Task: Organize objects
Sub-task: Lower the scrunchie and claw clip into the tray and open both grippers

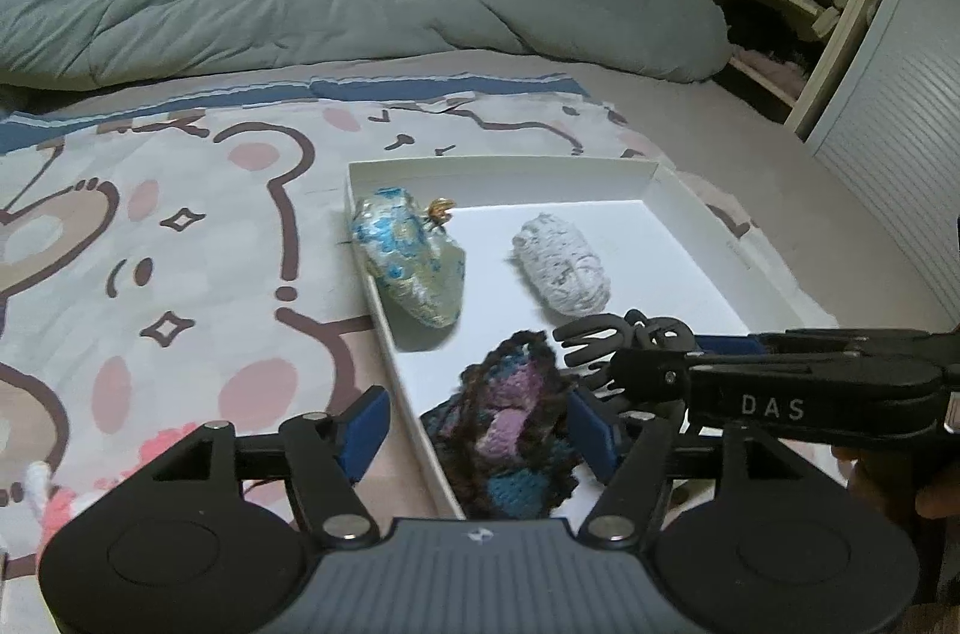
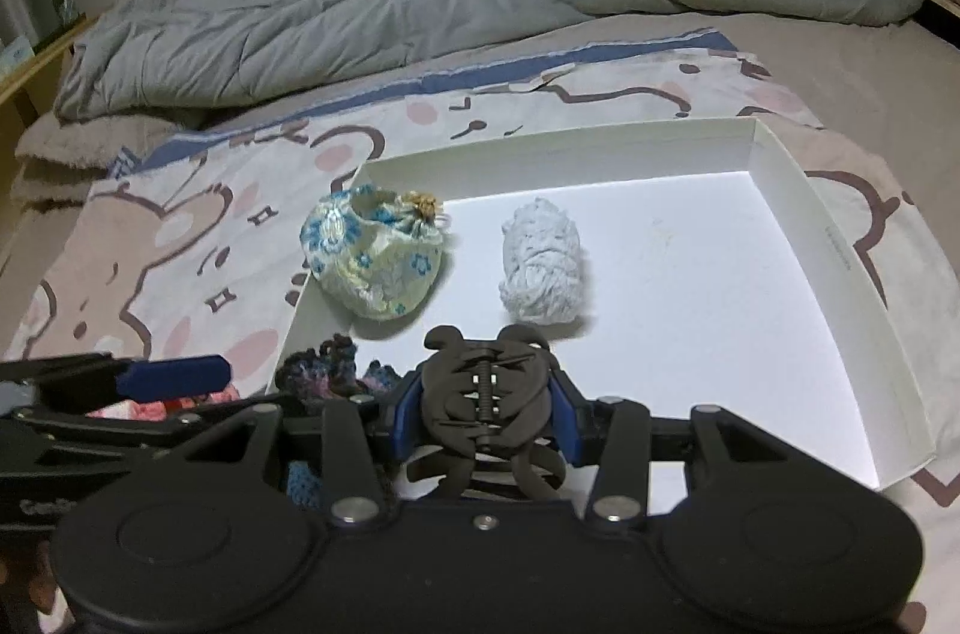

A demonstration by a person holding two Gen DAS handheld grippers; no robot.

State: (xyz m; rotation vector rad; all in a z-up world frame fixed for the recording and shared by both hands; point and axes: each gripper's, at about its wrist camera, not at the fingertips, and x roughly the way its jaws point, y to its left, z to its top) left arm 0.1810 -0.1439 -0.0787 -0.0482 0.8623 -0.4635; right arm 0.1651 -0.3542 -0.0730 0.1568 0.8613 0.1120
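Ahead of the right claw, inside the white box on the bed, a blue-flowered pouch and a pale wound bundle already lie apart from each other; a dark crocheted piece sits in the box's near corner, between the fingers of the left claw; so three things look sorted, as far as can be judged; the right claw is closed around a black hair clip, held just over the near end of the box and not yet set down; the left claw stands wide, its blue pads either side of the crocheted piece without pinching it; left of it, something pink and white lies outside the box on the bear-print sheet, likely remaining to be sorted; the right claw reaches across in front of the left one, level and low
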